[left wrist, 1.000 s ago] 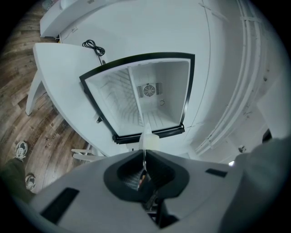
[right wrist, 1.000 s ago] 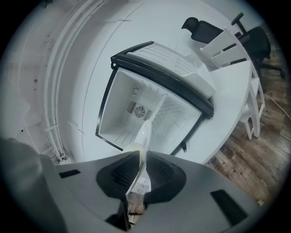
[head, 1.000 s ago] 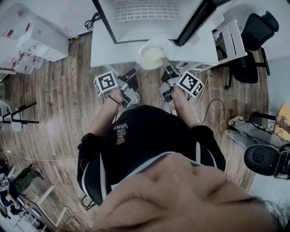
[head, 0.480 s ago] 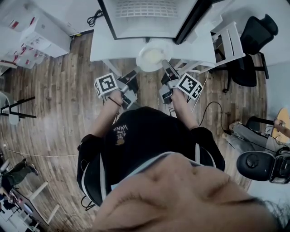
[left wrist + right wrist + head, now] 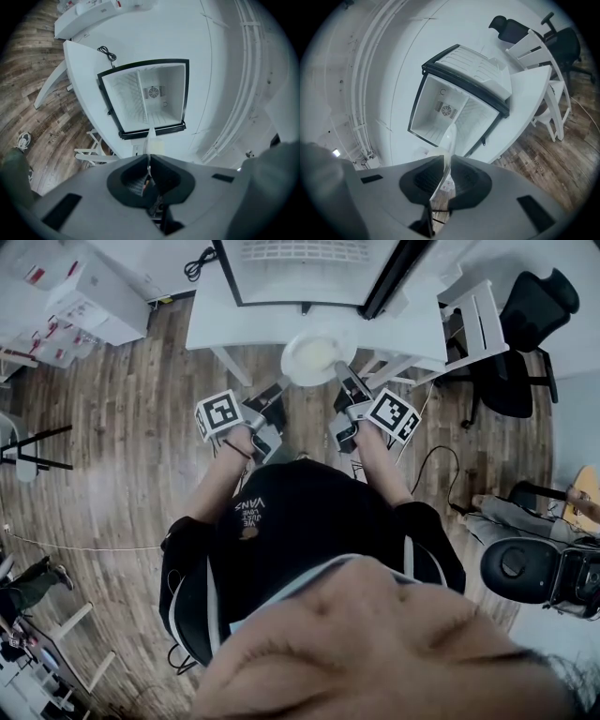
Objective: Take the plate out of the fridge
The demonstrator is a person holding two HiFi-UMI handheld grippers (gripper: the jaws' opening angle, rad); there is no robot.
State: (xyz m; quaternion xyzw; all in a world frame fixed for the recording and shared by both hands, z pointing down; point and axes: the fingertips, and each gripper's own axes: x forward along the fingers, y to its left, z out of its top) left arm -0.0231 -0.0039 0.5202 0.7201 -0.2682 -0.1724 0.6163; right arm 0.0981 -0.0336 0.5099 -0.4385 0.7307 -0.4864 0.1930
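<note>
Head view looks steeply down; both gripper views face the fridge [image 5: 140, 93].

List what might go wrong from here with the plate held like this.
1. The left gripper and right gripper each pinch only the thin rim of the plate, so it may slip or tilt.
2. The plate hangs by the front edge of the table, above the wooden floor; a drop would probably break it.
3. If the two grippers drift apart, one grip may pull off the rim.
</note>
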